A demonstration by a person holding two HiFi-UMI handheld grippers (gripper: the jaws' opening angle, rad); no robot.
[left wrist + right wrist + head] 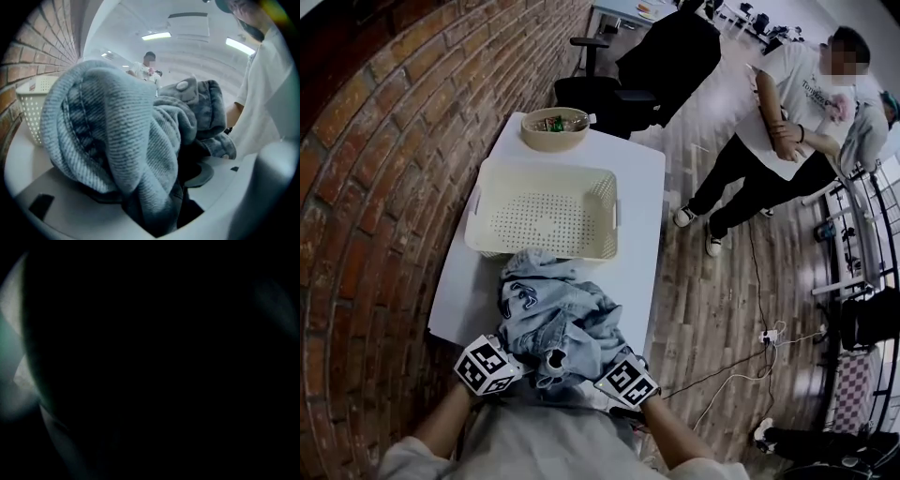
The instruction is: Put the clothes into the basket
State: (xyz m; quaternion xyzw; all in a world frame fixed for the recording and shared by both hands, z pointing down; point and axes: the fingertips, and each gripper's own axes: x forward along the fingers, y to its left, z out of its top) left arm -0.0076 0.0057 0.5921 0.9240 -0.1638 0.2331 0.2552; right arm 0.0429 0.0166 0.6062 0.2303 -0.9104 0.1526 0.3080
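So at this point the denim garment (pixel 558 319) was sitting in a crumpled heap on the near end of the white table (pixel 642 164), just in front of the cream basket (pixel 608 211), which had nothing in it yet. The left gripper (pixel 517 364) was on the heap's near left corner, and its own view showed the jaws clamped on a thick fold of the denim running down between them. The right gripper (pixel 602 367) was at the near right corner, but its view was almost pure black, lens apparently buried in cloth, so I honestly couldn't tell if those jaws had anything or stood apart. My take on handling: denim like that is floppy but fairly heavy for clothing, not slippery and nothing to break. Grab bunched folds or a seam at both sides so it doesn't sag, and lift high enough that trailing bits clear the basket's near wall.
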